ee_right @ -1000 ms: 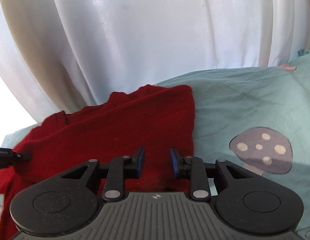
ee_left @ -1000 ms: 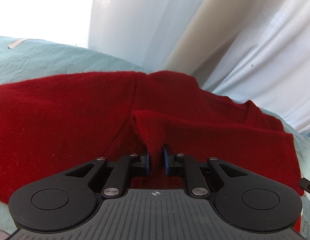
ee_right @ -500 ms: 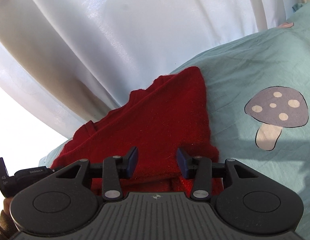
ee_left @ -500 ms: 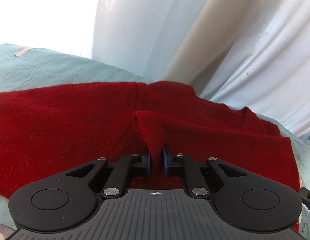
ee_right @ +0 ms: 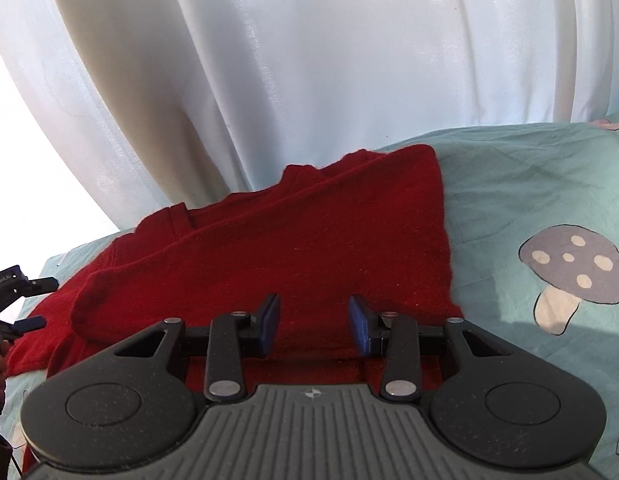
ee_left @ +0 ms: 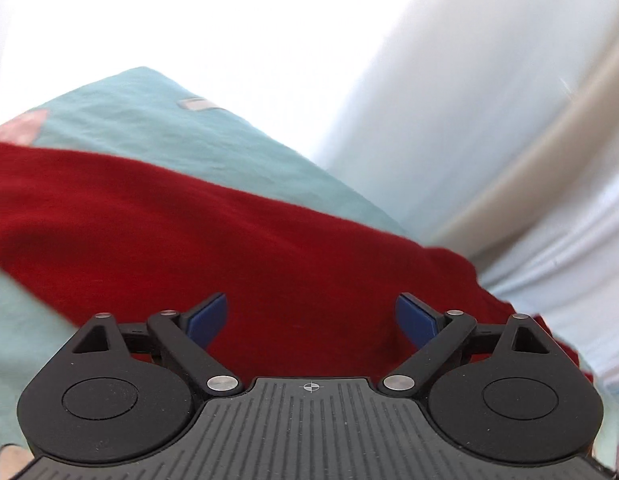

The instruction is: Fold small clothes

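soft fuzzy red knit garment on bed, limp; grab corner at 1 o'clock. left hand-held gripper just opened wide, empty; right hand-held gripper part-open, empty.

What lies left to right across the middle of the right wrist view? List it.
left gripper → red garment → teal sheet → grey mushroom print
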### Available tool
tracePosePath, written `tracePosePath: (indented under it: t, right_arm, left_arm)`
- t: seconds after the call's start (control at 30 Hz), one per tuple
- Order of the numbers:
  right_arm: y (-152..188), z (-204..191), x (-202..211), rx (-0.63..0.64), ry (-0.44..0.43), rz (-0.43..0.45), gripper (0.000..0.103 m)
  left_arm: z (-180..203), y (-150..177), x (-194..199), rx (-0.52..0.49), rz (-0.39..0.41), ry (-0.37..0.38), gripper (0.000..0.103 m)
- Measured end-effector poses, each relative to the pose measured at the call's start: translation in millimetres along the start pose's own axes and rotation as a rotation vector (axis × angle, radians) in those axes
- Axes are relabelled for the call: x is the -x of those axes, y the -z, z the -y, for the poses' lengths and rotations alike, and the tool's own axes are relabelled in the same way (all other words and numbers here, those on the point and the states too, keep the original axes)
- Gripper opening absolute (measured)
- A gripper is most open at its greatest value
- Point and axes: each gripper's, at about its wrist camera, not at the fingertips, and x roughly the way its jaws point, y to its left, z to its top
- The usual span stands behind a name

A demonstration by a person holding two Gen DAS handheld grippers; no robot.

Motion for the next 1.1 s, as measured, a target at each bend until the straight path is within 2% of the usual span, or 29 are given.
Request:
tracePosePath:
  t: [0.07,0.13,0.23,0.3,0.37,0.53,0.6,0.63,0.7,0.93,1.03,1.1]
  right_arm:
    - [2.6,-4.0,2.1,-0.004,-0.020,-0.001,0.037]
    - [5.7,-6.8,5.5,-0.006,-0.037,-0.005,0.037]
    - [9.8,-12.6,8.8,0.003,-0.061,-0.019,0.038]
    - [12.0,-15.9,10.2,0.008,-0.067,-0.028,0.038]
    - [14.7,-18.7,10.9,0.001,-0.071,-0.037,0.038]
    - [15.9,-25.1,8.0,-0.008,-0.059,-0.051,0.038]
    - [15.3,-28.4,8.2,0.004,-0.061,-0.047,0.038]
    - [15.2,-29.9,8.2,0.006,-0.057,-0.048,0.038]
    - [15.3,-31.4,8.2,0.006,-0.054,-0.049,0.038]
    - [17.9,-29.8,5.5,-0.001,-0.033,-0.060,0.038]
    - [21.3,-28.9,4.5,0.006,-0.020,-0.063,0.038]
    - [24.3,-28.3,2.0,0.017,-0.006,-0.072,0.038]
  left_arm:
    - [-45.4,-12.1,9.1,0.101,0.013,-0.078,0.095]
    - [-96.9,-23.1,21.0,0.226,0.041,-0.199,0.095]
    - [-166.1,-31.3,42.9,0.457,0.122,-0.313,0.087]
    - [-200.5,-33.0,49.5,0.587,0.147,-0.344,0.078]
    - [-225.7,-32.1,51.1,0.663,0.177,-0.305,0.075]
    - [-246.4,-43.1,43.7,0.696,0.224,-0.233,0.069]
    - [-254.0,-45.2,37.3,0.729,0.222,-0.201,0.048]
    - [-257.8,-45.1,35.8,0.736,0.226,-0.198,0.043]
    - [-262.5,-45.0,31.0,0.744,0.208,-0.181,0.014]
    - [-265.0,-42.2,27.1,0.746,0.218,-0.163,0.013]
    - [-248.0,-47.6,38.6,0.659,0.254,-0.176,0.011]
    - [-227.5,-55.2,48.3,0.580,0.292,-0.157,0.011]
